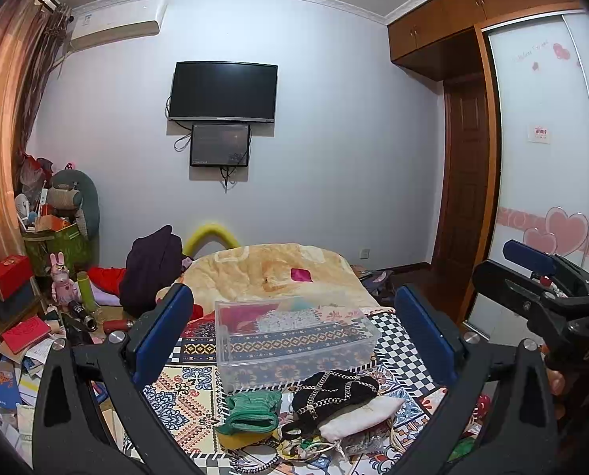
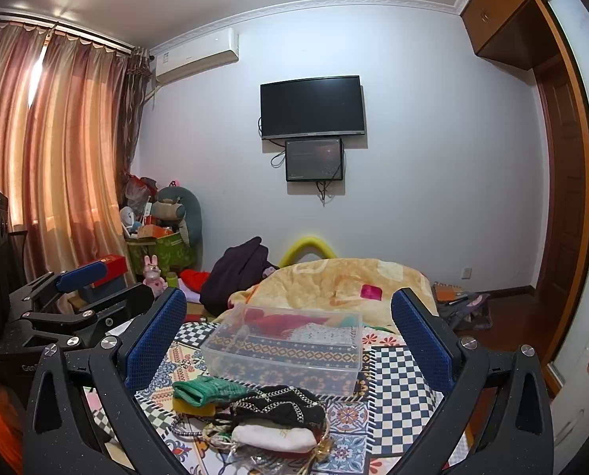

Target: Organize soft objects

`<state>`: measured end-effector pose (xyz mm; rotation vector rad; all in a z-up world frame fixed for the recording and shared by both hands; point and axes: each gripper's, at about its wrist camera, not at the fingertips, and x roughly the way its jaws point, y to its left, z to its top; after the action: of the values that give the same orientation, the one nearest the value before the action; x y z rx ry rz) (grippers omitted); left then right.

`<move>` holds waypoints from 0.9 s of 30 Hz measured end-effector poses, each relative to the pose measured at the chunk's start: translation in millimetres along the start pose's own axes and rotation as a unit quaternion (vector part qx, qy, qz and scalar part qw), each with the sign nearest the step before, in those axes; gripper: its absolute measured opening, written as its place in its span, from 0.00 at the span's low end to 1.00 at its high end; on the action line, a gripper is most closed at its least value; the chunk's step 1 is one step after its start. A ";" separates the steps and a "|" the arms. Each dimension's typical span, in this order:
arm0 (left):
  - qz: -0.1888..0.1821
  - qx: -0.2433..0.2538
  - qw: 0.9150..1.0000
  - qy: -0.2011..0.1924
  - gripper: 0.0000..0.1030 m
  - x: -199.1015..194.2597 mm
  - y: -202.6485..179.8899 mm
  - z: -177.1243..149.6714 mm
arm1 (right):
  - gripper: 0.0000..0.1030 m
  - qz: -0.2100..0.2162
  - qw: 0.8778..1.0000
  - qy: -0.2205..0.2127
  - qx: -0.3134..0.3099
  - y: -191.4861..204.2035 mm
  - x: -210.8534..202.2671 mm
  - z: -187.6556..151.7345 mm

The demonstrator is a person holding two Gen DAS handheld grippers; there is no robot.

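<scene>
A pile of soft items lies on the patterned bedcover: a green knitted pouch (image 1: 251, 411) (image 2: 205, 392), a black pouch with a chain pattern (image 1: 334, 394) (image 2: 282, 405) and a white cloth bag (image 1: 358, 415) (image 2: 274, 437). Behind them stands a clear plastic box (image 1: 294, 340) (image 2: 286, 346), seemingly with nothing in it. My left gripper (image 1: 294, 336) is open and empty above the pile. My right gripper (image 2: 290, 336) is open and empty too, and also shows at the right edge of the left wrist view (image 1: 540, 277). The left gripper shows at the left in the right wrist view (image 2: 76, 289).
A yellow quilt (image 1: 278, 269) is bunched at the far end of the bed. Clutter of books, boxes and toys (image 1: 37, 297) fills the floor at left. A wardrobe with sliding doors (image 1: 544, 158) stands at right. A TV (image 1: 223, 91) hangs on the far wall.
</scene>
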<state>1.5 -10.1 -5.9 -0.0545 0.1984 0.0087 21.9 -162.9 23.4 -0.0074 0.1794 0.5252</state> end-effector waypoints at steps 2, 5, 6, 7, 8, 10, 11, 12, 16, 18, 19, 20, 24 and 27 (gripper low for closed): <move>-0.002 0.001 1.000 0.000 1.00 -0.7 0.8 -0.3 | 1.00 -0.001 1.000 0.000 0.000 0.2 -0.1 0.1; -0.001 0.002 1.000 -0.001 1.00 -1.6 0.5 -0.3 | 1.00 0.000 1.000 0.000 0.000 -0.5 0.0 -0.3; 0.000 0.002 1.000 -0.001 1.00 -1.7 0.5 -0.3 | 1.00 -0.001 1.000 -0.001 0.000 -0.2 -0.1 -0.2; 0.000 0.002 1.000 -0.001 1.00 -1.9 0.7 -0.3 | 1.00 0.000 1.000 -0.001 0.000 -0.7 -0.1 -0.4; -0.001 0.001 1.000 0.000 1.00 -1.9 0.7 -0.6 | 1.00 -0.001 1.000 -0.001 0.000 -1.0 -0.1 -0.4; -0.001 0.001 1.000 0.001 1.00 -2.3 0.3 -0.6 | 1.00 -0.001 1.000 0.000 0.001 -1.5 0.2 -0.6; -0.001 0.001 1.000 0.002 1.00 -2.4 -0.2 -0.6 | 1.00 -0.001 1.000 0.000 0.001 -1.4 -0.5 -0.4; 0.000 0.002 1.000 0.002 1.00 -2.6 -0.3 -0.6 | 1.00 -0.001 1.000 0.000 0.001 -1.3 -0.5 -0.4; -0.001 0.001 1.000 0.003 1.00 -1.5 0.1 -0.6 | 1.00 -0.001 1.000 -0.001 0.001 0.4 -0.7 -0.5; -0.002 0.001 1.000 0.004 1.00 -1.1 0.3 -0.1 | 1.00 -0.001 1.000 0.000 0.002 -0.2 -0.5 -0.5; -0.002 0.001 1.000 0.004 1.00 -1.1 0.3 -0.1 | 1.00 -0.001 1.000 0.000 0.002 -0.2 -0.4 -0.6; -0.002 0.001 1.000 0.005 1.00 -1.2 0.5 -0.1 | 1.00 0.000 1.000 0.000 0.002 -0.2 -0.4 -0.7; -0.002 0.001 1.000 0.005 1.00 -1.1 0.9 0.1 | 1.00 -0.001 1.000 0.000 0.002 0.2 -0.6 -0.9; -0.003 0.001 1.000 0.005 1.00 -0.8 0.5 0.0 | 1.00 -0.001 1.000 0.000 0.002 0.5 -0.8 -0.8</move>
<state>0.7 -9.7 -5.8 -0.0528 0.2086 0.0022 20.8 -163.0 22.8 -0.0044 0.1794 0.5224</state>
